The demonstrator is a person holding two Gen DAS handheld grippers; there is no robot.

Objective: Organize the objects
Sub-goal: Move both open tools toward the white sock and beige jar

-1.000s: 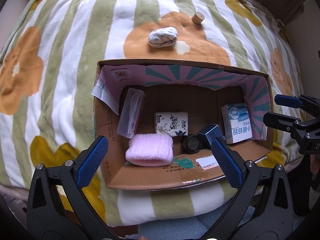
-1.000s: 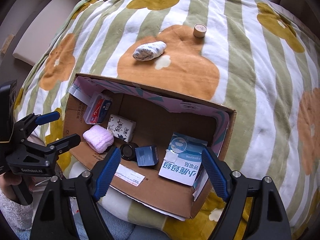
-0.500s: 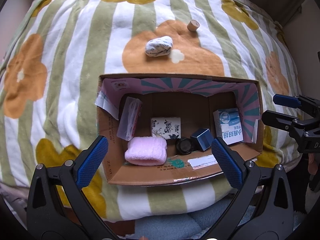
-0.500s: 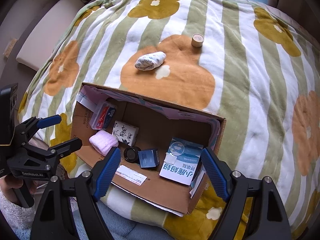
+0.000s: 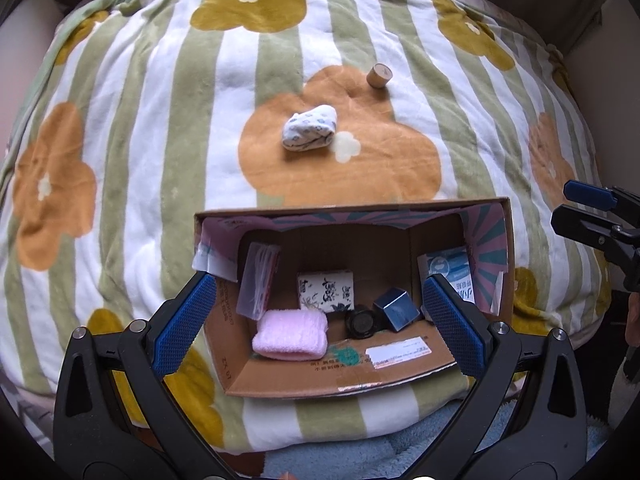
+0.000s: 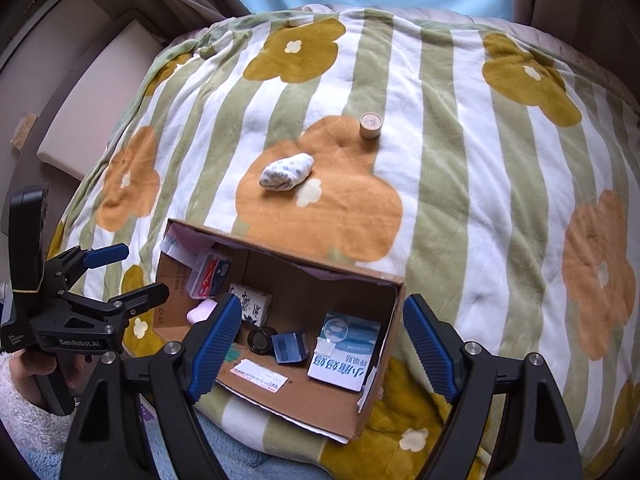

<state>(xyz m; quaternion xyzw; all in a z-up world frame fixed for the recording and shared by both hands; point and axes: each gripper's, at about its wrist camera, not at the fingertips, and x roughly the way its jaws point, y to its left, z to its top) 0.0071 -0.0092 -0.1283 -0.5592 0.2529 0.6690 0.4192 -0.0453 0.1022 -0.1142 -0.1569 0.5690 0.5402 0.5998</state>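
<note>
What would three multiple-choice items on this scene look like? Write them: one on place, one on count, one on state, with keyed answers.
1. Where is the pink towel?
A. on the blanket
B. in the cardboard box
C. in a gripper

2. How many things lie loose on the blanket?
A. two
B. four
C. none

3. How are both grippers?
A. shut on the box
B. open, holding nothing
C. holding the towel

Answers: B, it sits inside the box; A, only the rolled sock and wooden cylinder; B, left gripper and right gripper fingers stand apart.

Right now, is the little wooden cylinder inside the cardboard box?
No, the wooden cylinder stands on the blanket beyond the cardboard box, past the rolled sock.
</note>
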